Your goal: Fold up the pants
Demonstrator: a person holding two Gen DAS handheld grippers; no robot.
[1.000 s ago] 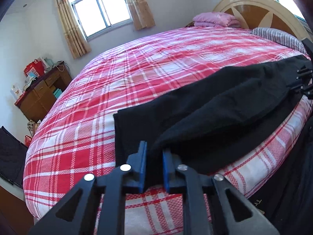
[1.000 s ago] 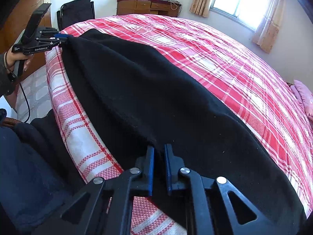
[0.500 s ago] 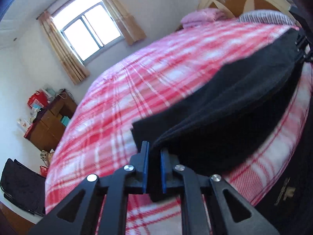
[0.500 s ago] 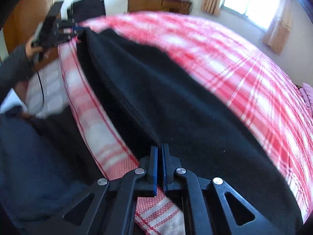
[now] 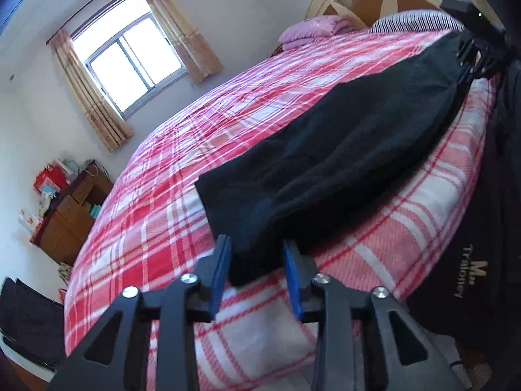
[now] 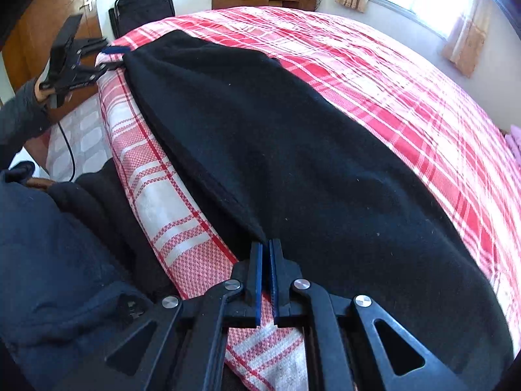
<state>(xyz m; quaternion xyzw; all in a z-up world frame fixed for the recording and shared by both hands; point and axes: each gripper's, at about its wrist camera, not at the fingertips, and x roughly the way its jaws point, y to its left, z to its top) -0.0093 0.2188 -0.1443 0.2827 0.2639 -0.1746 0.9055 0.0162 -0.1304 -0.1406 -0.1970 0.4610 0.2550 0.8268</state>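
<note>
A wide bed (image 5: 156,215) under a red-and-white plaid cover fills the room, with a curtained window (image 5: 133,65) and a wooden dresser (image 5: 70,218) beyond. The black pants (image 6: 293,163) lie stretched along the near edge. The left gripper (image 5: 257,260) is opening, cloth between its blue pads but no longer pinched as it was a second ago. The right gripper (image 6: 265,254) stays clamped tight on the other end.

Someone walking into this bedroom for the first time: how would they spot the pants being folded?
Find the big bed with the red-and-white plaid cover. Along its near edge, closest to the person, lies a long dark garment: the black pants. They are the only plain black cloth on the plaid; the pink folded bedding sits far off by the headboard.
</note>
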